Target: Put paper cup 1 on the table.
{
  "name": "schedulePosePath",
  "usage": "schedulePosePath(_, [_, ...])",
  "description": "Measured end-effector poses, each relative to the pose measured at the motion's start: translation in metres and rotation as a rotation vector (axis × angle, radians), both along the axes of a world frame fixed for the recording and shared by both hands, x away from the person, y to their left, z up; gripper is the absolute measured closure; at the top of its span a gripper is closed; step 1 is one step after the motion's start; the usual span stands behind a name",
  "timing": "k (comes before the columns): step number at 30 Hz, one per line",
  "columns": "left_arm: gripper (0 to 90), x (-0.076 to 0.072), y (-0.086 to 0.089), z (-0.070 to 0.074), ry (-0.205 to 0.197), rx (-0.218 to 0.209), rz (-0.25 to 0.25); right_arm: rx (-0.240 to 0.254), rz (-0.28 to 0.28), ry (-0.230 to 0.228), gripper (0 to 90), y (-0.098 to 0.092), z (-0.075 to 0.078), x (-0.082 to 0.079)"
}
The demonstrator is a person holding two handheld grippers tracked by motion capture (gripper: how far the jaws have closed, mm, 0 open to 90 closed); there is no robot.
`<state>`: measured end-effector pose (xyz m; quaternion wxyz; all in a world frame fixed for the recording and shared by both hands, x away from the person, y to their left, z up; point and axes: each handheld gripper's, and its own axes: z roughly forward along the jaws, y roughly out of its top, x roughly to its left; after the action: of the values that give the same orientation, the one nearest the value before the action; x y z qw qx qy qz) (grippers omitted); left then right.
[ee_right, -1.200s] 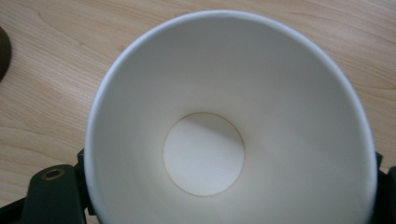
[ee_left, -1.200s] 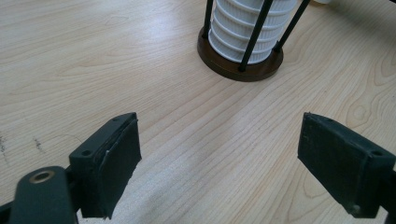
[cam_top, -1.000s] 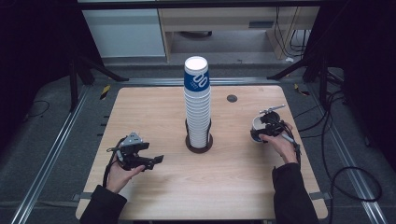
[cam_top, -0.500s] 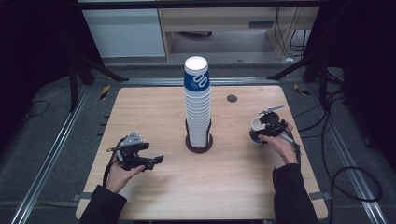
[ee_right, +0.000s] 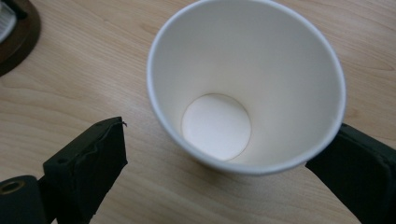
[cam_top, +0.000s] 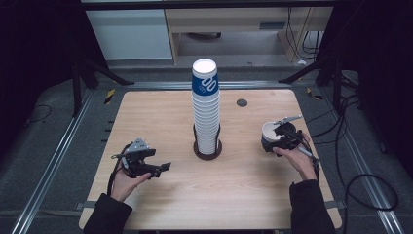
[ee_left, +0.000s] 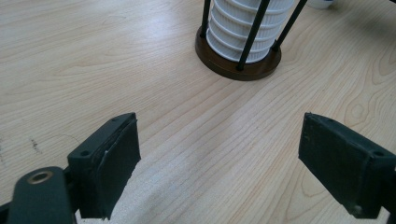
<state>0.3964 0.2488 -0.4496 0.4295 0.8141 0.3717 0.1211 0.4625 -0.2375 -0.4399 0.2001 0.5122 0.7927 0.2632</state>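
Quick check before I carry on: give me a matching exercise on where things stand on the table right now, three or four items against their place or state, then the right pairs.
Things:
1. single paper cup
2. stack of cups
3. left gripper
4. round brown base

Places or states:
A. open over bare wood, nothing between its jaws
B. upright on the table between the jaws of the right gripper, which have just been opening
C. tall column at the table's middle, blue cup on top
D. under the stack, with thin black rods rising from it

Pairs: 1-B, 2-C, 3-A, 4-D

Cup stack top beyond left claw view's edge.
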Motion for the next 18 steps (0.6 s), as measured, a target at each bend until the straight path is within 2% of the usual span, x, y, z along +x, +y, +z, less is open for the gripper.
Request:
schedulePosePath(11, [11.9,-0.001,0.000,0.000,-0.001,-0.002,-0.005,0.000,0.013,-0.034,4.8,0.002,0.012,-0.026])
schedulePosePath(14, [11.9,-0.001,0.000,0.001,-0.003,-0.004,-0.005,0.002,0.027,-0.056,5.0,0.005,0.016,-0.034])
schedulePosePath(18, [12.0,-0.001,0.000,0.001,-0.005,-0.005,-0.005,0.030,0.050,-0.095,5.6,0.010,0.025,-0.045])
